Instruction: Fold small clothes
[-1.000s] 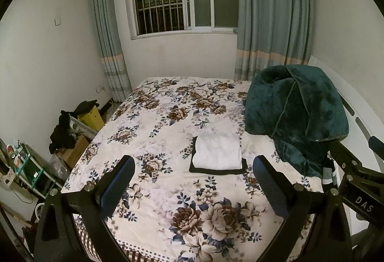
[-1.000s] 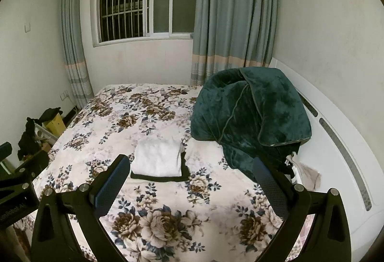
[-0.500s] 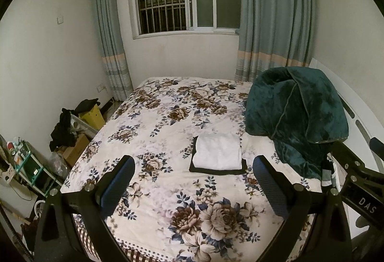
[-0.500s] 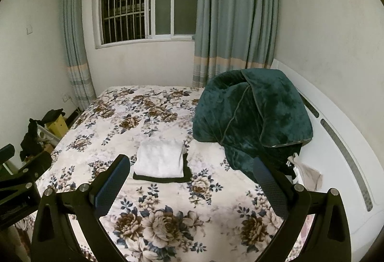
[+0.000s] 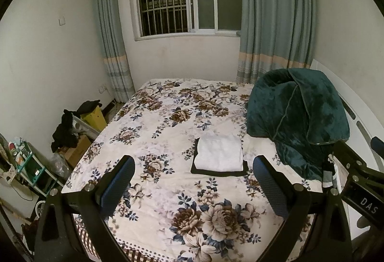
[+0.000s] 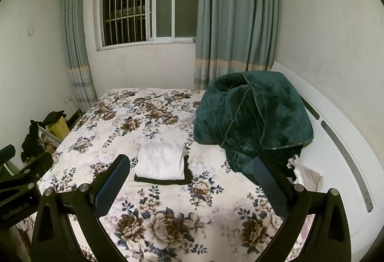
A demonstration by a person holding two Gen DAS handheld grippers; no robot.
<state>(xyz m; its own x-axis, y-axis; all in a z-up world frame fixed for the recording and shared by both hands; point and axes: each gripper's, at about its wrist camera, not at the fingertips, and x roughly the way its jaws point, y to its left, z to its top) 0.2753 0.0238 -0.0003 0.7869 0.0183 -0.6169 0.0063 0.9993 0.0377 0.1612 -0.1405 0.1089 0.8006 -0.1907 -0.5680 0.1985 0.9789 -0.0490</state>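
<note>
Folded white cloth point(image 5: 218, 154) lies on top of a folded black cloth point(image 5: 217, 172), and the two make a small stack near the middle of the bed point(image 5: 168, 123). The black piece is a little larger, so its dark edge shows along the near side and at the sides of the white one. In the right wrist view the same stack is seen, the white cloth point(image 6: 161, 161) on the black one point(image 6: 165, 180), on the flowered bed cover point(image 6: 134, 125).

The left gripper point(image 5: 193, 184) is held above the near part of the bed with its two fingers wide apart, and nothing is between them. It does not touch the stack, which lies beyond the fingertips. The right gripper point(image 6: 190, 184) is wide open as well and holds nothing; it is also apart from the clothes. Each gripper appears at the edge of the other camera's view.

A dark green blanket point(image 5: 297, 118) is heaped on the right side of the bed, near the white headboard point(image 6: 336, 132) and just beside the stack. Behind the bed there is a window with bars point(image 5: 165, 5) and grey-blue curtains point(image 5: 276, 17). On the floor to the left of the bed are boxes and dark clothes point(image 5: 64, 132).
</note>
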